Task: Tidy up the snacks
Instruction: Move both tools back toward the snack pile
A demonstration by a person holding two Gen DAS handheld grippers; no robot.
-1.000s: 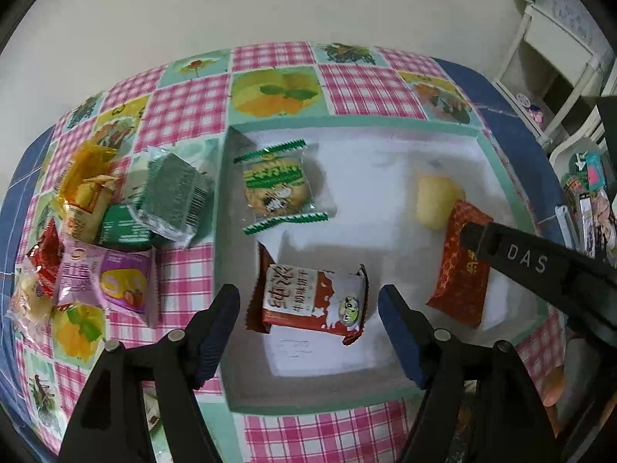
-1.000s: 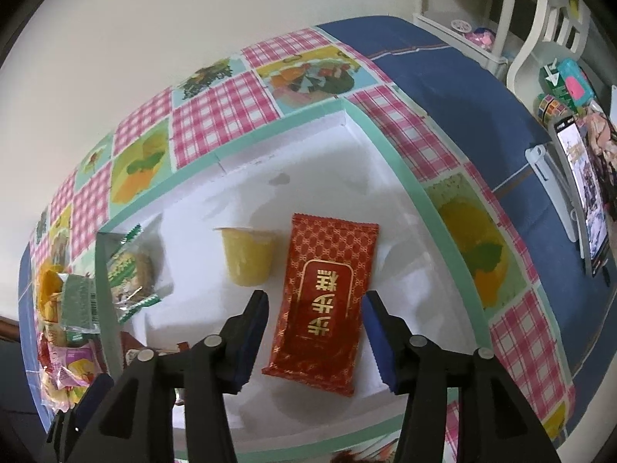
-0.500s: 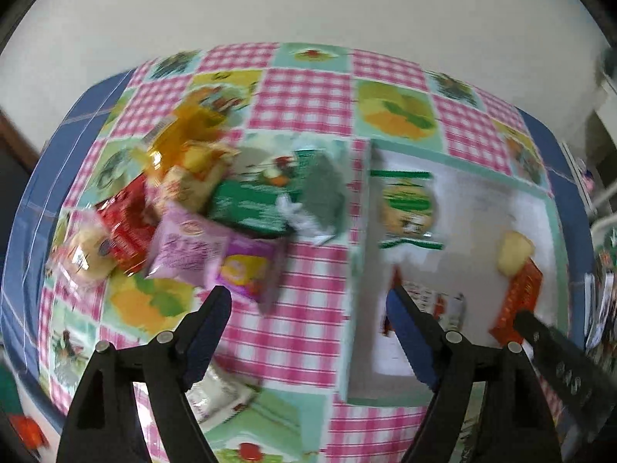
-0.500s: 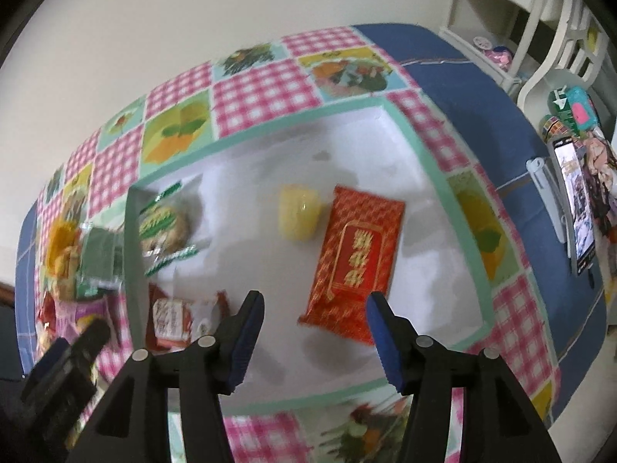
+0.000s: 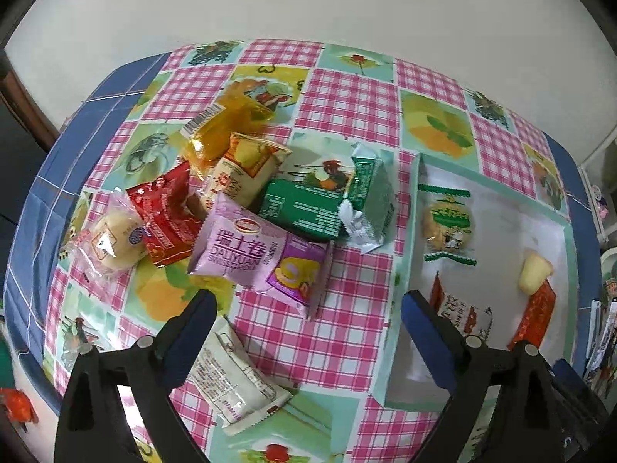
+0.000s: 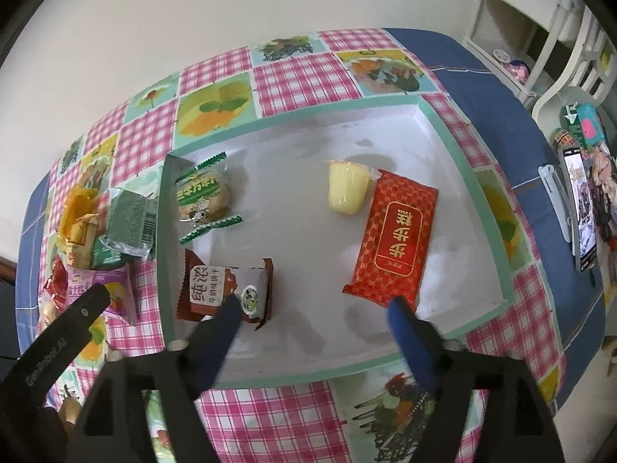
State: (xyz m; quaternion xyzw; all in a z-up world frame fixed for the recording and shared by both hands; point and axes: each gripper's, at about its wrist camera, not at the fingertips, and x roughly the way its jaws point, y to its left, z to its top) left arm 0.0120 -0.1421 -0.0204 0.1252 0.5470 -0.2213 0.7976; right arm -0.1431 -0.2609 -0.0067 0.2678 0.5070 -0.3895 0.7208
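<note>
snacks still to sort lie in a loose heap on the checked tablecloth (image 5: 347, 332), left of the white tray (image 6: 489, 231). my left claw (image 5: 306, 310) hangs over that heap with its jaws spread wide and nothing between them; they have just been opening. nearest to it is the purple swiss roll packet (image 5: 262, 258), flat on the cloth, overlapping the red pouch (image 5: 166, 216) and just beside the green foil packs (image 5: 320, 204). i judge it light and puffy, a pillow of air around a soft cake, with a slick film that will slide under hard pads. i would pinch it across the short width near the middle, gently, since a hard squeeze would crush the roll; the crimped end seam is a thinner, safer bite if the body bulges away. the white sachet (image 5: 231, 378) below my left finger is flat, so it needs an edge pinch.

my right claw (image 6: 314, 308) is over the tray, also released and empty, jaws just opened. inside the tray sit the red wafer packet (image 6: 393, 239), the yellow jelly cup (image 6: 347, 189), the green-trimmed cookie (image 6: 204, 196) and the brown milk biscuit pack (image 6: 223, 289), all apart except the cup, which touches the red packet's corner. that cup looks stiff and apt to roll.
</note>
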